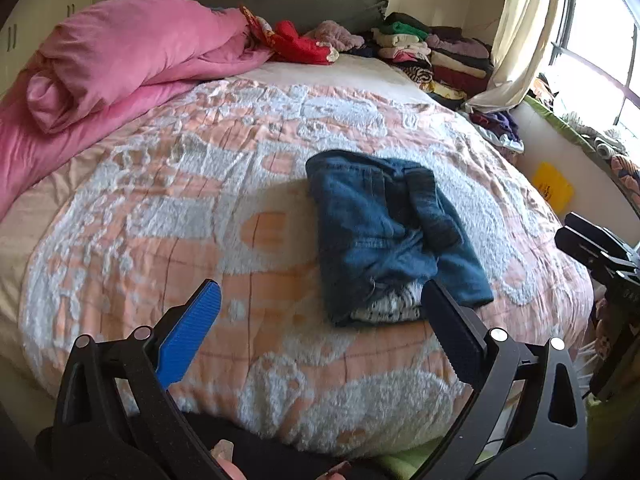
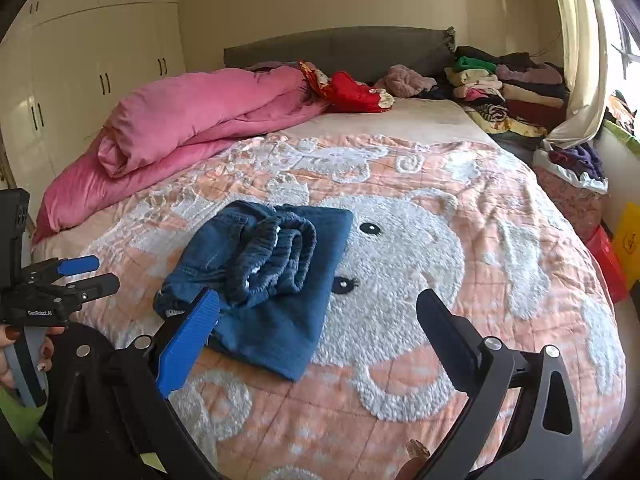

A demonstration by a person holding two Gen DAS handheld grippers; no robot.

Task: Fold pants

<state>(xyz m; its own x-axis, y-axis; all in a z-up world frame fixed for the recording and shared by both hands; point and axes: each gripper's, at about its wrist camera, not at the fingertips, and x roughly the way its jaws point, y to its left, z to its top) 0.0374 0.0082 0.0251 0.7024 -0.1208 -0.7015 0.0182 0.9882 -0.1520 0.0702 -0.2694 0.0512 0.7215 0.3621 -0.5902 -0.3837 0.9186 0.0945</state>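
**Pants already bundled, both claws off them**

We've got the pants (image 2: 264, 280) lying as a folded bundle on the bed (image 2: 480, 280), near edge, long axis running near-to-far. Left claw (image 1: 320, 328) is spread wide with nothing in it, bundle just ahead and to its right. Right claw (image 2: 320, 336) is spread too, empty, bundle ahead and left. Looks to us like the left one's a touch nearer.

Count from my grippers: one folded pair of pants (image 1: 384, 232), one pink duvet (image 2: 192, 120), one red garment (image 2: 352, 94), one clothes stack (image 2: 508, 88).
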